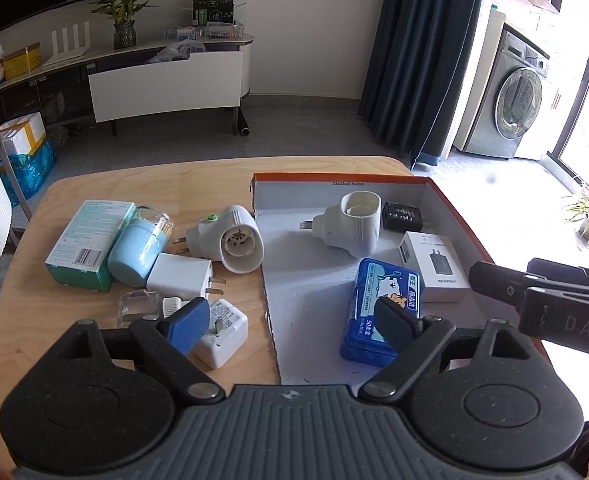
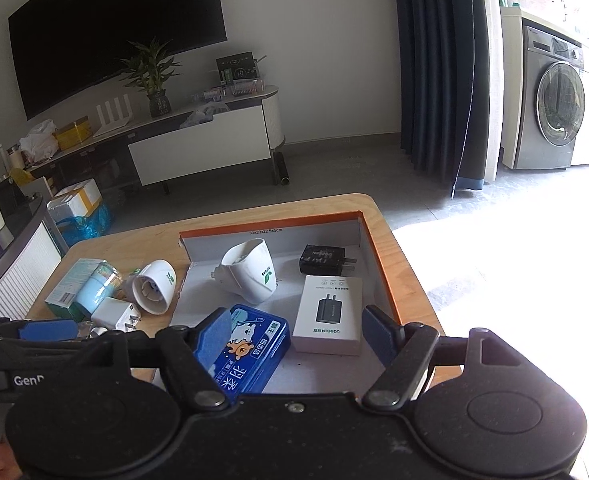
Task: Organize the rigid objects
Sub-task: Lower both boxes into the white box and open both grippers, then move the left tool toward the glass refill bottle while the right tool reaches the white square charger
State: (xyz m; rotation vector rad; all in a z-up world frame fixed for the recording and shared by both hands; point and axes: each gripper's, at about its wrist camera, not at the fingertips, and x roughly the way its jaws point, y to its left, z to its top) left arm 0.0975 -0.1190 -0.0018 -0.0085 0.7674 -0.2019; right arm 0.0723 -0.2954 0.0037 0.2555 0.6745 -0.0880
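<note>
Clearly "UGREEN" on white charger box (image 2: 328,314)

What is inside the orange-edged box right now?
The box holds a white plug-in holder, a black charger, a white charger carton and a blue tin. The gripper hides the tin's near end.

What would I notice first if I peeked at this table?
Probably the bright blue tin with cartoon animals, lying in the near part of the orange-edged cardboard box. Left of the box, on the wooden table, sits a jumble of white plugs around a light blue jar lying on its side.
</note>
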